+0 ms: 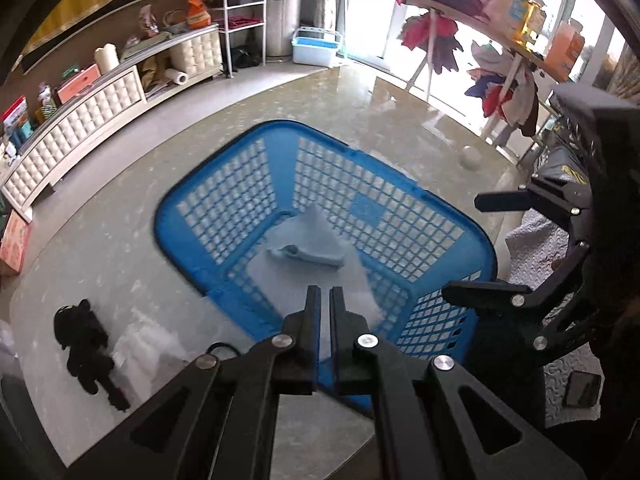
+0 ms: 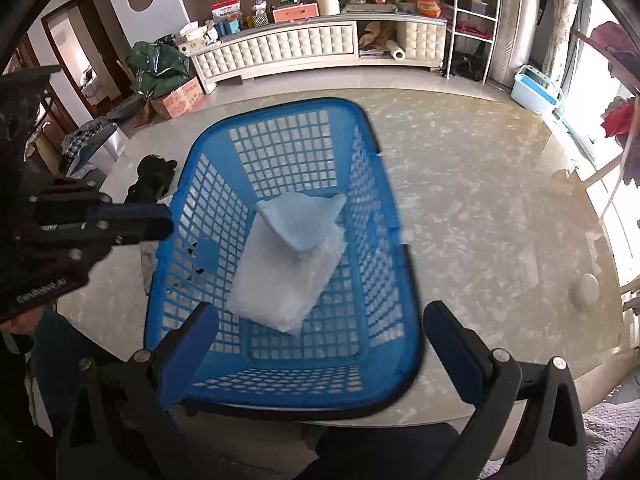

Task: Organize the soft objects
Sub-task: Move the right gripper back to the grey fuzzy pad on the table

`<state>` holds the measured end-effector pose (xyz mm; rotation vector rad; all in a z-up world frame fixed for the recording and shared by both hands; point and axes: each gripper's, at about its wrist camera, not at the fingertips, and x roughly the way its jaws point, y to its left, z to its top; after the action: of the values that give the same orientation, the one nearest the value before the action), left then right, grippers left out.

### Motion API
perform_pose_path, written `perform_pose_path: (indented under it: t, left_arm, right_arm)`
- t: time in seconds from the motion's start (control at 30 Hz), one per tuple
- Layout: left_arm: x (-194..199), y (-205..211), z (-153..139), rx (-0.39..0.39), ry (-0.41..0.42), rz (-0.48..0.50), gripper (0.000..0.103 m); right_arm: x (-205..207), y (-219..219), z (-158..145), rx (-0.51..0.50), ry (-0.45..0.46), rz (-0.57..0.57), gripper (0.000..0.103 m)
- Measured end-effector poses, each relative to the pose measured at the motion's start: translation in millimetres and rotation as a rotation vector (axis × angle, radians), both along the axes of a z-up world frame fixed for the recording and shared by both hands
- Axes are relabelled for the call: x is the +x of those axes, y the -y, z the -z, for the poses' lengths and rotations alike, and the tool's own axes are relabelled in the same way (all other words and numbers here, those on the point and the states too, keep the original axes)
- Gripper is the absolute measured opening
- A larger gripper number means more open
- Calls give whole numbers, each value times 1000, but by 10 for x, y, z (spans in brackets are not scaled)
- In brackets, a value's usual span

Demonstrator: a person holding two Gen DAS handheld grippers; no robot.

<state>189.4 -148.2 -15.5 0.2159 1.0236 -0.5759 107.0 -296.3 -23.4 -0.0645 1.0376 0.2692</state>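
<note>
A blue plastic lattice basket (image 1: 420,236) (image 2: 376,184) stands on the pale marble table. Inside it lie a white folded cloth (image 2: 280,284) (image 1: 280,280) and a light blue folded cloth (image 2: 304,220) (image 1: 308,240) on top. A black plush toy (image 1: 86,344) (image 2: 154,174) lies on the table left of the basket. My left gripper (image 1: 325,292) is shut and empty, over the basket's near-left rim. My right gripper (image 2: 320,332) is open and empty, its fingers straddling the basket's near end; it also shows in the left wrist view (image 1: 472,244).
A white cloth (image 1: 148,344) lies on the table beside the plush toy. A small white round object (image 2: 585,289) (image 1: 470,157) sits near the table's right edge. A long white cabinet (image 2: 320,46) with clutter stands beyond the table. A clothes rack (image 1: 500,80) stands at the right.
</note>
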Motion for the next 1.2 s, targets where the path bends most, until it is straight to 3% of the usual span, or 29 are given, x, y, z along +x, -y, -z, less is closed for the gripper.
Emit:
perform_pose_path:
  t: [0.33, 0.4, 0.63, 0.8, 0.9, 1.03, 1.2]
  left_arm:
    - [22, 318, 275, 42, -49, 28, 4]
    - [24, 325, 308, 50, -51, 21, 24]
    - [19, 288, 274, 55, -33, 16, 49]
    - [-4, 245, 223, 47, -27, 10, 75]
    - [-19, 179, 190, 46, -21, -14, 82]
    - [-65, 15, 89, 37, 9, -50, 83]
    - [-145, -278, -52, 15, 34, -90, 94]
  right_arm:
    - [89, 204, 172, -26, -29, 54, 103]
    - [107, 203, 219, -43, -37, 57, 103]
    - [129, 214, 283, -53, -53, 58, 102]
    - [119, 239, 230, -54, -47, 63, 102]
    - [108, 207, 195, -59, -41, 59, 102]
    - [86, 139, 138, -70, -30, 53, 102]
    - [65, 1, 32, -80, -5, 40, 102]
